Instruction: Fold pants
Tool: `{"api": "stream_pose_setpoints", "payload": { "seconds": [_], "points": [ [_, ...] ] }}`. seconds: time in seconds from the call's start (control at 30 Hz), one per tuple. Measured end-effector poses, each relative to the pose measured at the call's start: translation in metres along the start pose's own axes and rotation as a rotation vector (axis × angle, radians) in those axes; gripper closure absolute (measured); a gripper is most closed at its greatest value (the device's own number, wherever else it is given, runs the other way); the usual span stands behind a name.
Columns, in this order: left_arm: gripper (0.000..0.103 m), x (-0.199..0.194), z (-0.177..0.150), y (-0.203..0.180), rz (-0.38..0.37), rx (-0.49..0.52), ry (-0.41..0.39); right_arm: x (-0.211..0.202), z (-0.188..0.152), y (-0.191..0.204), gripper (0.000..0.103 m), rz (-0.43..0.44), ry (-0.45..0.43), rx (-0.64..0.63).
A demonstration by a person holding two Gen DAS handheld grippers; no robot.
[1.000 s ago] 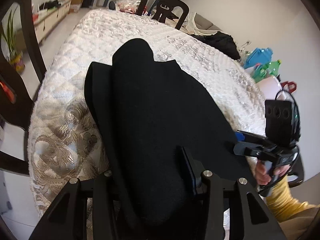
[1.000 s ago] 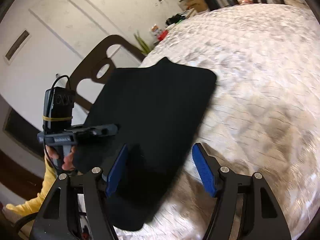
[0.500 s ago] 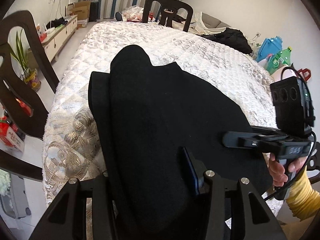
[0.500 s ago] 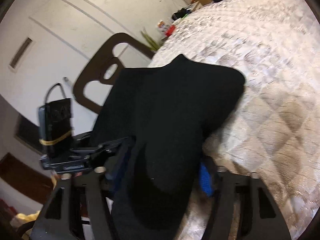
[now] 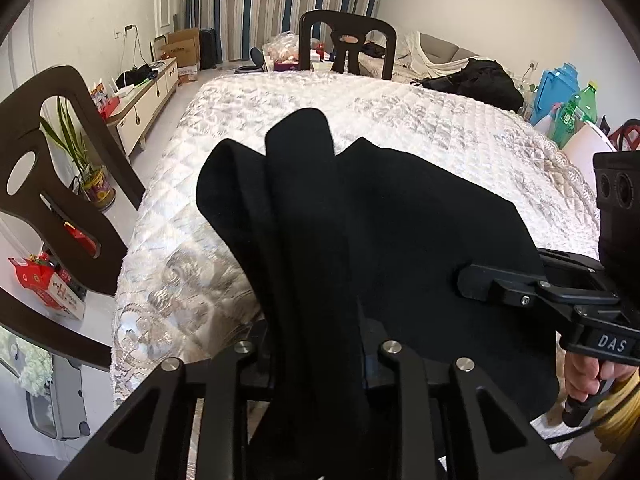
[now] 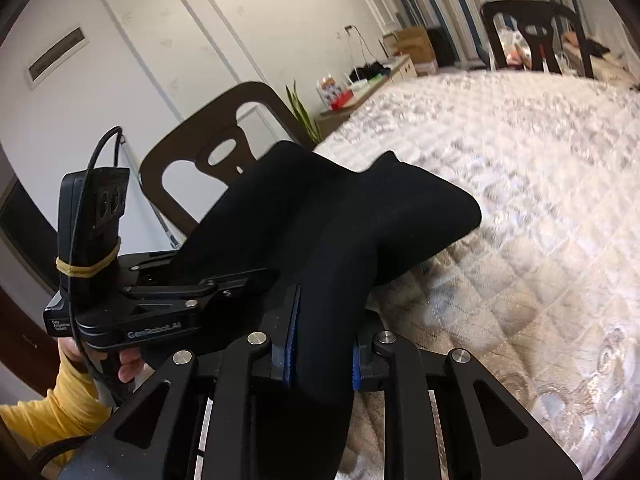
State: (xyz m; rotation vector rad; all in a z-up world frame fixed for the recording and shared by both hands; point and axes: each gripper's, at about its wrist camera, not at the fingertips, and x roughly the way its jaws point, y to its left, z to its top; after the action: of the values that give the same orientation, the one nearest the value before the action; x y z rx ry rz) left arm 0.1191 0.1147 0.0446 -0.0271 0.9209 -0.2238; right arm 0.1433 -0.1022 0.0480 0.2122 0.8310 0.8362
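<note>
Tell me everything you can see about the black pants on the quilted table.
The black pants look like soft, matte, plain fabric, already folded into layers with rounded fold edges. Their far part rests on the white quilted table cover; the near edge is lifted and bunched. The left gripper and right gripper, whose jaws have just been closing, both pinch that near edge.

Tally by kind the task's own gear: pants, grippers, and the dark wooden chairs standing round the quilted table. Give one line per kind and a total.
Pants: 1, black.
Grippers: 2, left gripper and right gripper, both clamped on the pants.
Chairs: 2, side chair, far chair.
Total: 5
</note>
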Motion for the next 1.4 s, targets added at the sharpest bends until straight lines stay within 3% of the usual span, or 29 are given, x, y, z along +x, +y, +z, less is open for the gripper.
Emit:
{"api": "stream_pose_setpoints", "payload": {
  "seconds": [0.8,1.4],
  "points": [
    [0.075,-0.005,0.028,-0.070,-0.073,0.046,-0.031,-0.070,0.003,-0.028,0.083,-0.076,-0.142,0.022],
    [0.075,0.022,0.061,-0.130,-0.137,0.084,-0.025,-0.109,0.011,-0.072,0.083,-0.171,-0.205,0.070]
  ]
}}
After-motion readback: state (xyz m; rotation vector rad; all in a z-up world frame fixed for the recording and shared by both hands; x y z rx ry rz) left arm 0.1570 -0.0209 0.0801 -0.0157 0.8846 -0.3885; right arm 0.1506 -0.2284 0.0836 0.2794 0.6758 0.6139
